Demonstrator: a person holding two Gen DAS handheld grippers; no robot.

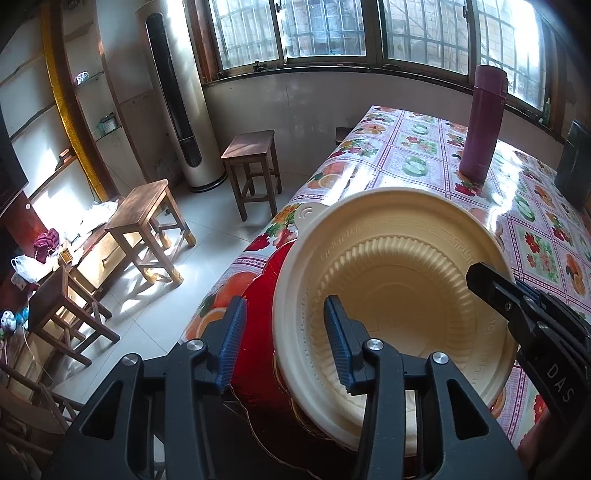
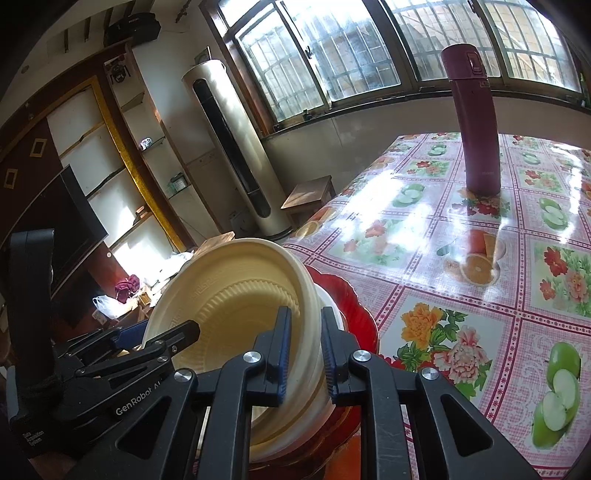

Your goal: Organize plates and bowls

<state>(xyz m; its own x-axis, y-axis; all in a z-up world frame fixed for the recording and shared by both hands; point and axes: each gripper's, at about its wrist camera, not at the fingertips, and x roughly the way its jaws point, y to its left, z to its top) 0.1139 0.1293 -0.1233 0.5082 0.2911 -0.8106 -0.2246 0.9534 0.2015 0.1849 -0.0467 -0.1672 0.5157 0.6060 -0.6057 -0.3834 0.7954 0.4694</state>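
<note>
Table [image 2: 424, 236]: floral/fruit oilcloth, fills right side, runs near to far.
Red plate [image 2: 354, 314]: at table's near-left corner, under the bowls.
Cream bowls [image 2: 229, 295]: nested stack, tilted, resting on red plate.
Flask [image 2: 476, 125]: maroon, upright, far on table, well apart from the stack.
R gripper [image 2: 303, 354]: clenched on stack's right rim, one pad inside, one outside.
L gripper [image 1: 284, 343]: released; jaws straddle left rim, pads not pressing.

A home dining room: glossy fruit-and-flower patterned tablecloth [image 2: 461, 258] at right, brown wooden stools [image 1: 147, 229] at left, tall cream floor-standing air conditioner [image 1: 177, 96] beside barred windows [image 1: 332, 29].
</note>
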